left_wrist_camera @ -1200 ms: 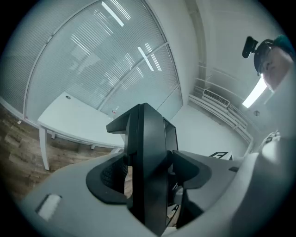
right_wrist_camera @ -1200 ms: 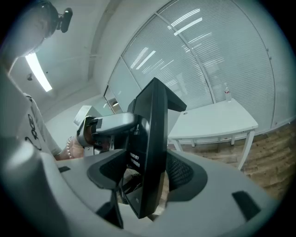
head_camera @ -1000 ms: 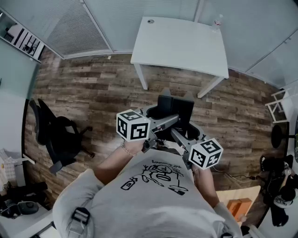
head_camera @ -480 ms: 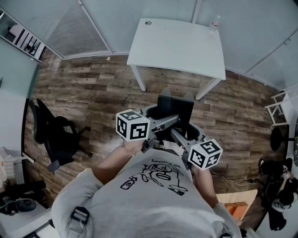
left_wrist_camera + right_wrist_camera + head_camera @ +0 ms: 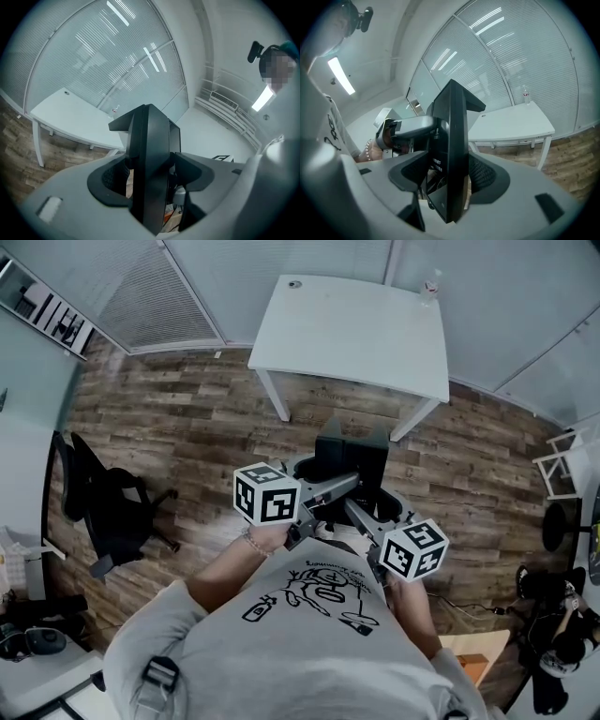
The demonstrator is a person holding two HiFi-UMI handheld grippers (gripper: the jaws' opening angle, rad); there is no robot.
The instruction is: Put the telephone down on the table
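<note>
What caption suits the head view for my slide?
Black boxy telephone clamped between left gripper and right gripper above wood-plank floor, white rectangular table ahead.

I saw a black telephone (image 5: 352, 457), a white table (image 5: 352, 329), a brown wood-plank floor (image 5: 178, 427) and black-and-white square-patterned marker cubes (image 5: 267, 493).

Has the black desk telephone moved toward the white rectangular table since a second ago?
Yes. The black desk telephone has edged slightly closer to the white rectangular table, toward its front edge.
</note>
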